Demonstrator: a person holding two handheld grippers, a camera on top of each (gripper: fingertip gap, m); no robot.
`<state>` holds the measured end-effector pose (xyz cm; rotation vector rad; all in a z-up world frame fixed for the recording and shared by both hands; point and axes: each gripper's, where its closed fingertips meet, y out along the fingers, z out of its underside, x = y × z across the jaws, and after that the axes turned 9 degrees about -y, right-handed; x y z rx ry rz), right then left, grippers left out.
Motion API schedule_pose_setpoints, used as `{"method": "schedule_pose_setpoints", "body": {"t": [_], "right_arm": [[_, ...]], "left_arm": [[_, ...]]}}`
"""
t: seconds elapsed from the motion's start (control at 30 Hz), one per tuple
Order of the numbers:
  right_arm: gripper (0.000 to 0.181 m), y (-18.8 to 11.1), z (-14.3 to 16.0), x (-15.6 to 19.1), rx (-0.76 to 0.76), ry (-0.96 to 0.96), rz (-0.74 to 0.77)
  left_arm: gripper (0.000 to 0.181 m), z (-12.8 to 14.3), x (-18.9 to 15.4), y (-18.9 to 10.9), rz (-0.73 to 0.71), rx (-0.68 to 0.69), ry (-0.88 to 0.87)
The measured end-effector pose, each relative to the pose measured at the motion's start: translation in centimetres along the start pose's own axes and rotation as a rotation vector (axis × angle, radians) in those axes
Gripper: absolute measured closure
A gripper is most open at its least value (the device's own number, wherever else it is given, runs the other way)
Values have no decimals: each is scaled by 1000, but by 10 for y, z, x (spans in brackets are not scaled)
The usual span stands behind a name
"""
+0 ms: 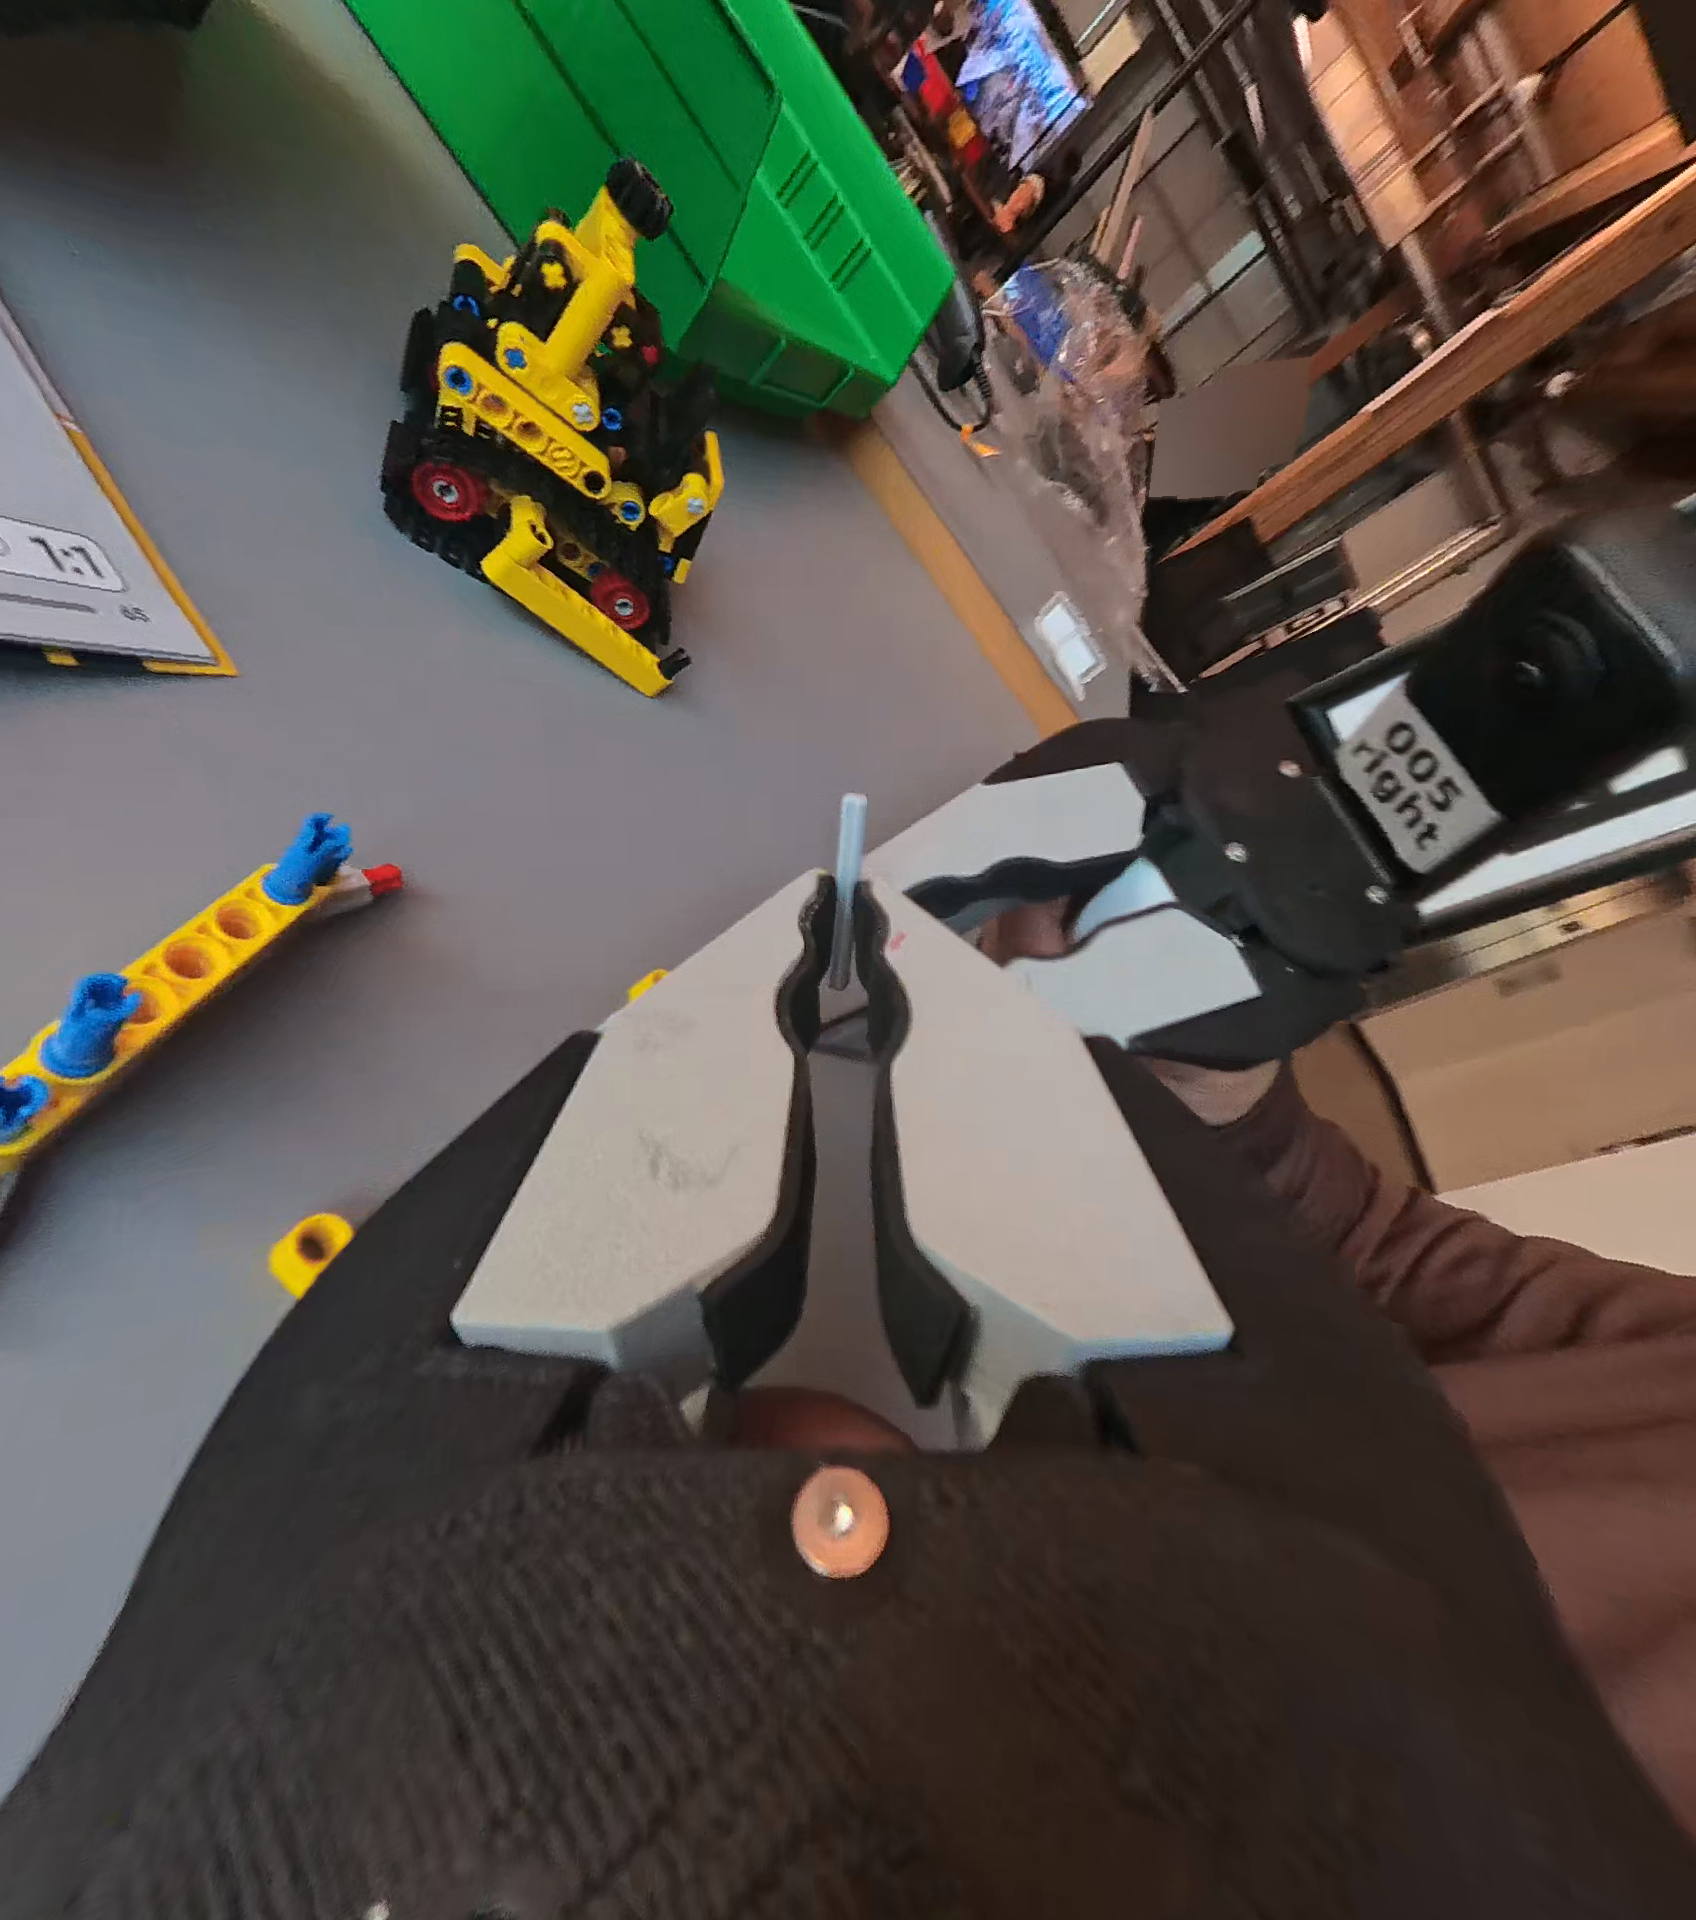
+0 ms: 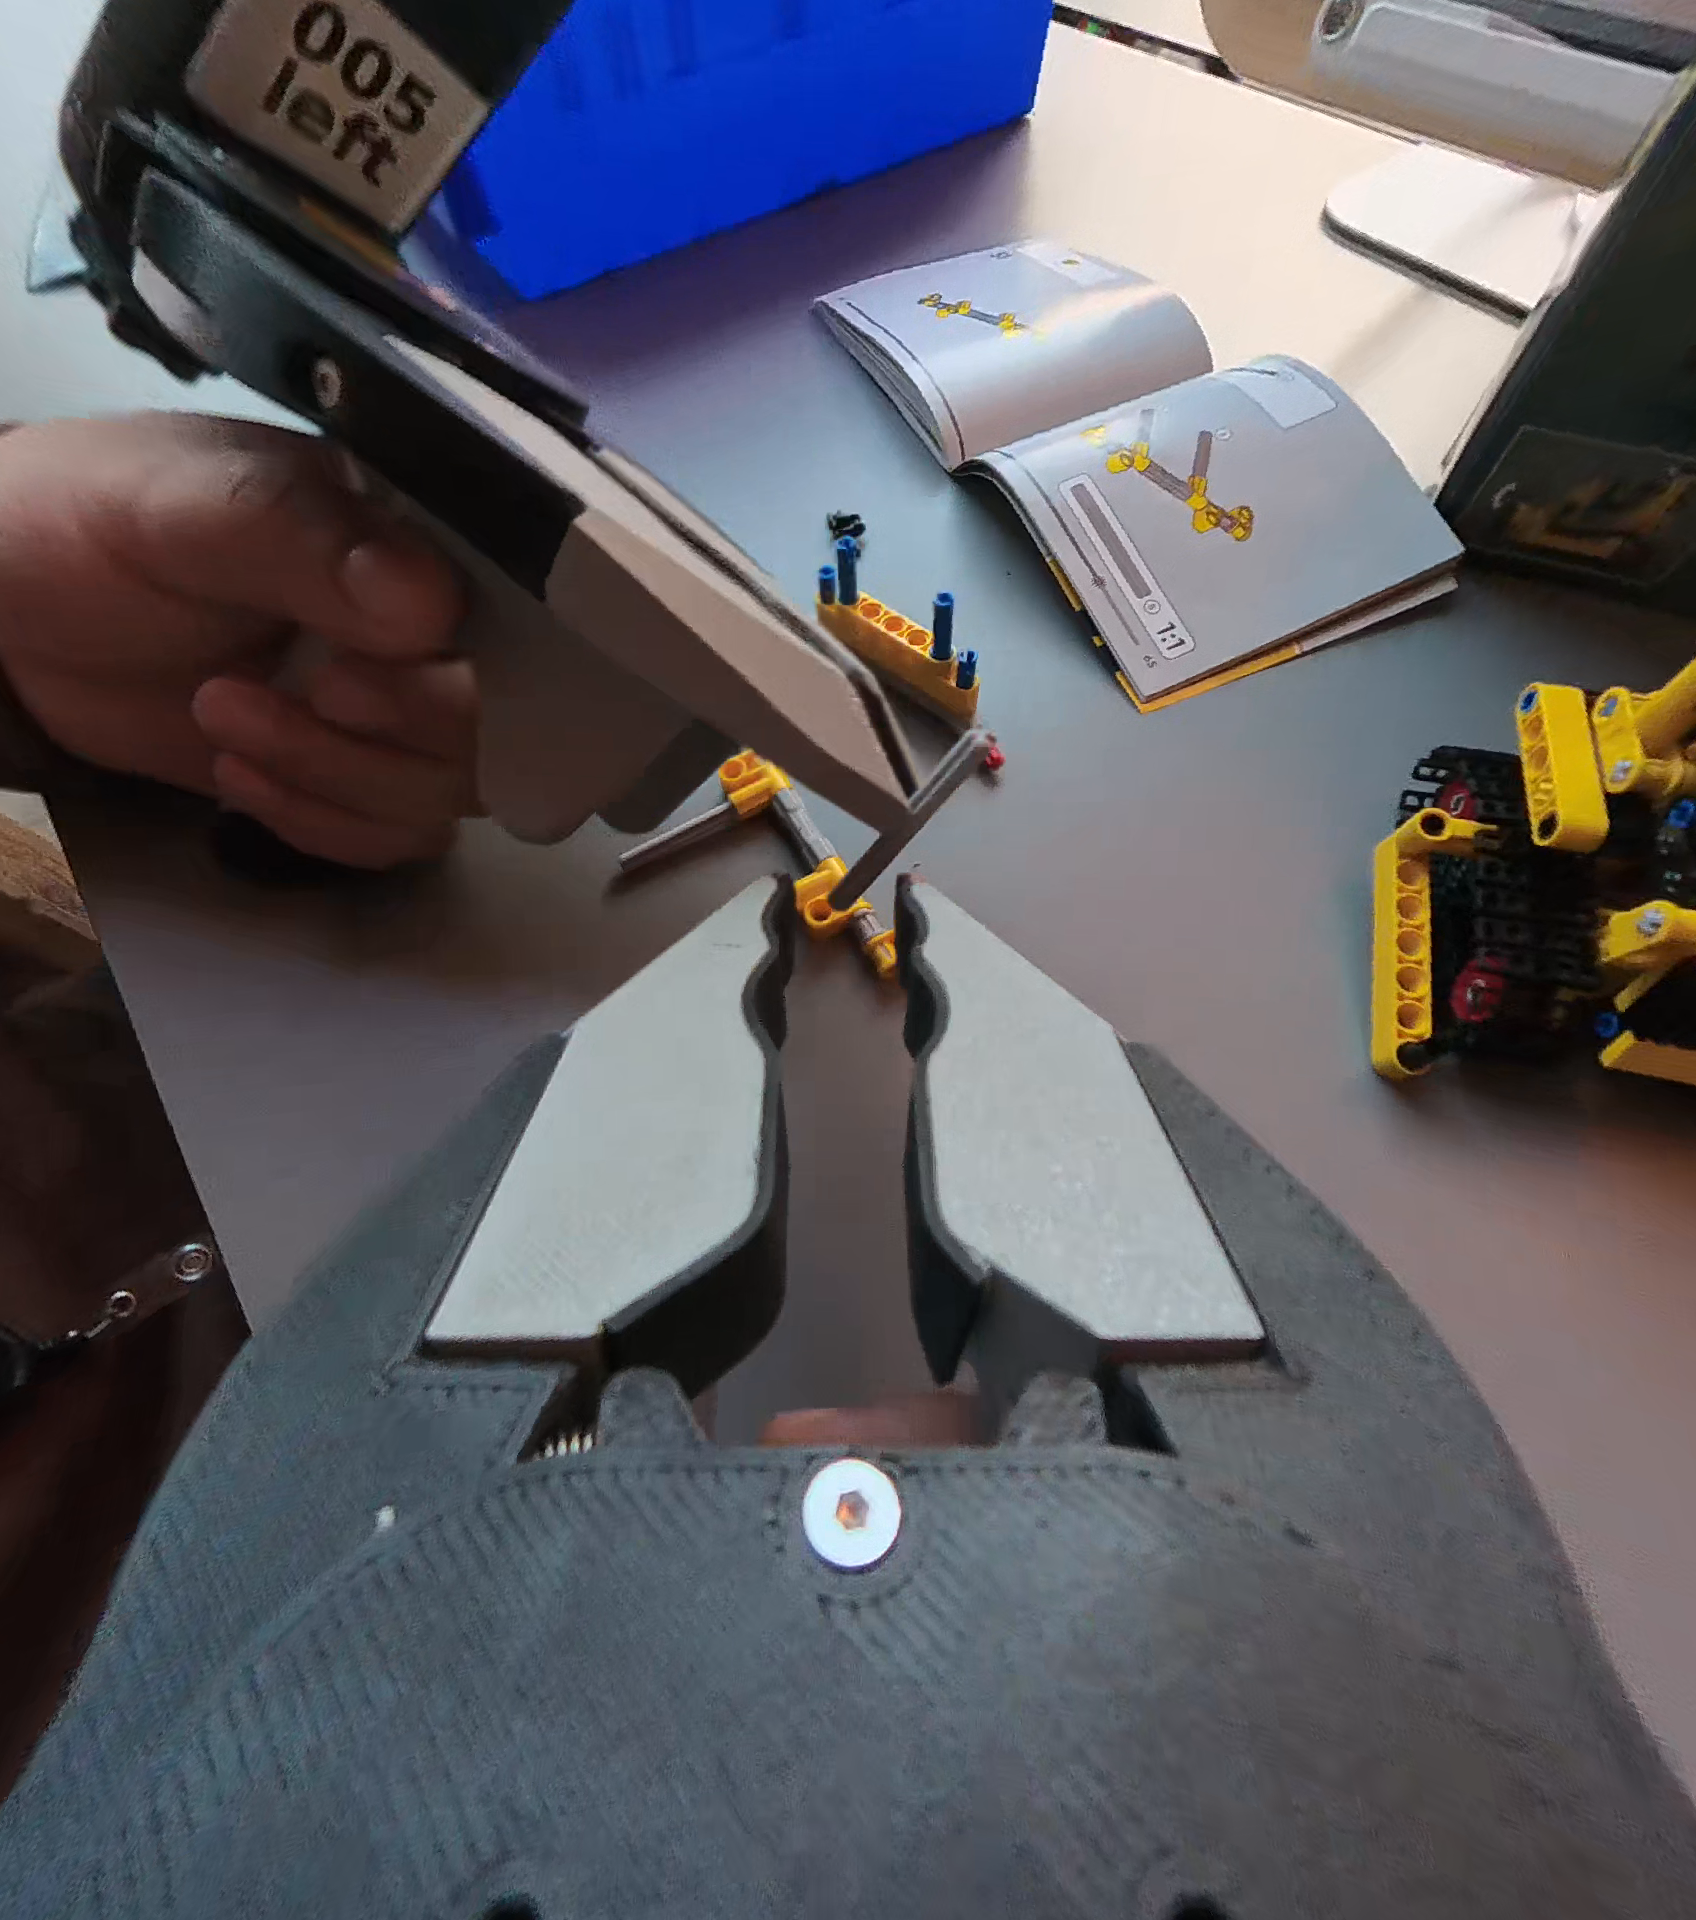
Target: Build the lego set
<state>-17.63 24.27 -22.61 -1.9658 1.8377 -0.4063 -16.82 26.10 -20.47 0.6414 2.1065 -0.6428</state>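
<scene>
Pinching a thin grey axle (image 2: pixel 917 821) near its upper end, the left claw (image 1: pixel 842 935) angles the free tip toward a yellow connector (image 2: pixel 820 900) on the bench (image 2: pixel 1239 1299), at twelve o'clock from the right claw (image 2: pixel 844 914), which stands narrowly parted and seemingly empty. Held so far from the tip, the axle could pivot and miss the hole. The connector assembly, apparently unbraced, could skid away.

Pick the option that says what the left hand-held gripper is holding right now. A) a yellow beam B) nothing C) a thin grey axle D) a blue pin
C: the left hand-held gripper is shut on a thin grey axle, whose lower end points into a yellow connector on the table.
</scene>
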Motion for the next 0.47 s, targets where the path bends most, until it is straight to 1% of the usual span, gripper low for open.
{"method": "schedule_pose_setpoints", "body": {"t": [0.03,0.1,0.23,0.27,0.3,0.37,0.4,0.43,0.47], "right_arm": [[170,0,-2,-2,-8,24,1],[178,-1,-10,-3,-56,55,-16],[180,-3,-13,-3,-82,39,-10],[180,-3,-11,-1,-72,21,-12],[180,-4,-8,2,-53,8,-27],[180,-9,0,8,-9,3,-71],[180,-12,7,11,33,2,-88],[180,-15,15,13,84,2,-101],[180,-18,24,16,132,1,-114]], "left_arm": [[180,-2,-3,-1,24,-11,-12],[180,-9,-7,-5,46,-50,-4],[181,-10,-10,-10,40,-55,45],[181,-6,-10,-11,29,-29,50],[175,-1,-9,-12,20,20,58],[152,8,-11,-19,38,121,108],[146,8,-9,-25,22,158,145],[145,7,-4,-31,-13,199,202],[149,7,2,-36,-56,254,286]]}}
